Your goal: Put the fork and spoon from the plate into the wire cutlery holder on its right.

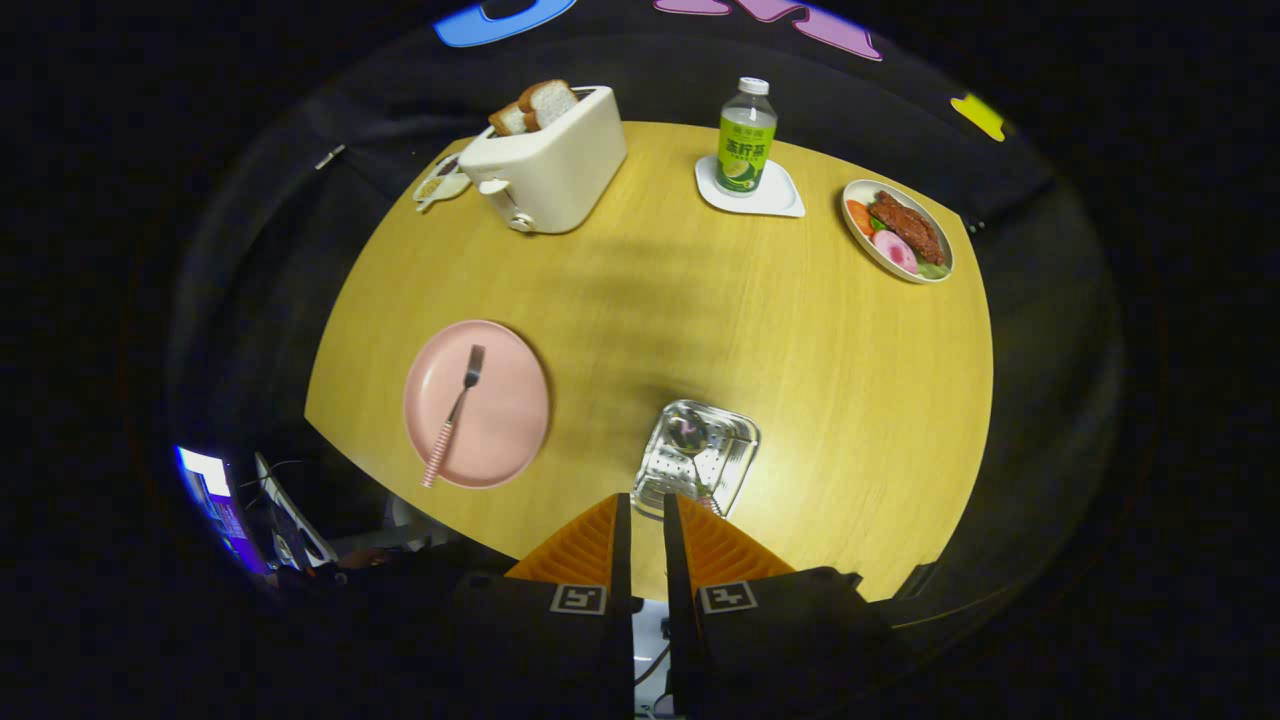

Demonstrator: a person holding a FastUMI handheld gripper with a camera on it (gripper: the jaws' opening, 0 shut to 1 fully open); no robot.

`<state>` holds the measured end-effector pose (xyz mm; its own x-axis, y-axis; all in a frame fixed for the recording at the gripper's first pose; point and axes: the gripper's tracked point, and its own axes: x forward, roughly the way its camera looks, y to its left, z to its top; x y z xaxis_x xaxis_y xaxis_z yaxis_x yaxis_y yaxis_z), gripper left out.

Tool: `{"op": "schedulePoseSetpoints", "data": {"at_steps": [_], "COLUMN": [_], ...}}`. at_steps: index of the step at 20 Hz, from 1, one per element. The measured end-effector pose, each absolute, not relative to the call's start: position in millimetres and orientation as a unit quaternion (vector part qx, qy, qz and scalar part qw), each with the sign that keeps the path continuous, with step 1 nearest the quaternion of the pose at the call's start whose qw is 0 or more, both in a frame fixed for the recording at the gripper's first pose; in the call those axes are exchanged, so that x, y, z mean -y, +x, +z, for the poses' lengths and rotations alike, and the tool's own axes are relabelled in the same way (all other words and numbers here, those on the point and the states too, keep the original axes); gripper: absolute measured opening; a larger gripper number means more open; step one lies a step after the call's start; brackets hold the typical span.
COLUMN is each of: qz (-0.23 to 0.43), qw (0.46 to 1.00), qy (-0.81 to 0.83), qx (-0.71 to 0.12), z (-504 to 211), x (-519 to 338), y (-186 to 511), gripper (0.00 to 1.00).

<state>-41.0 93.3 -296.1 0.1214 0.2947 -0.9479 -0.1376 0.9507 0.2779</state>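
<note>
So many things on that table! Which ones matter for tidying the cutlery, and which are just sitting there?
Part of the job:
pink plate
fork on it
wire cutlery holder, spoon already inside
gripper, fingers nearly closed, holding nothing

Just lying about:
toaster with bread
green drink bottle on its coaster
plate of food
small dish behind the toaster

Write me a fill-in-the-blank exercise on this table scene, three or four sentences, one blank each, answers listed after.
1. The only piece of cutlery lying on the pink plate is the ____.
2. The spoon already lies inside the wire ____, just ahead of the fingers.
3. Slices of ____ stick out of the white toaster.
4. The gripper holds nothing; its fingers stand nearly ____, with a narrow gap between them.

Answers: fork; cutlery holder; bread; closed
</note>
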Motion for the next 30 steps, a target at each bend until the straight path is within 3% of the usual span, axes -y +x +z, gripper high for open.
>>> {"op": "schedulePoseSetpoints", "data": {"at_steps": [3, 10, 16, 28, 30], "qz": [0.18, 0.217, 0.18, 0.132, 0.12], "qw": [0.737, 0.689, 0.666, 0.648, 0.649], "qy": [0.088, 0.154, 0.167, 0.124, 0.128], "qx": [-0.646, -0.674, -0.704, -0.74, -0.74], "z": [-285.8, -314.2, -359.7, -421.7, -433.1], "x": [-144.5, -260.8, -313.8, -336.2, -333.7], "y": [-49.6, -67.2, -72.3, -98.9, -97.2], "gripper": [0.19, 0.43, 0.43, 0.43, 0.21]}}
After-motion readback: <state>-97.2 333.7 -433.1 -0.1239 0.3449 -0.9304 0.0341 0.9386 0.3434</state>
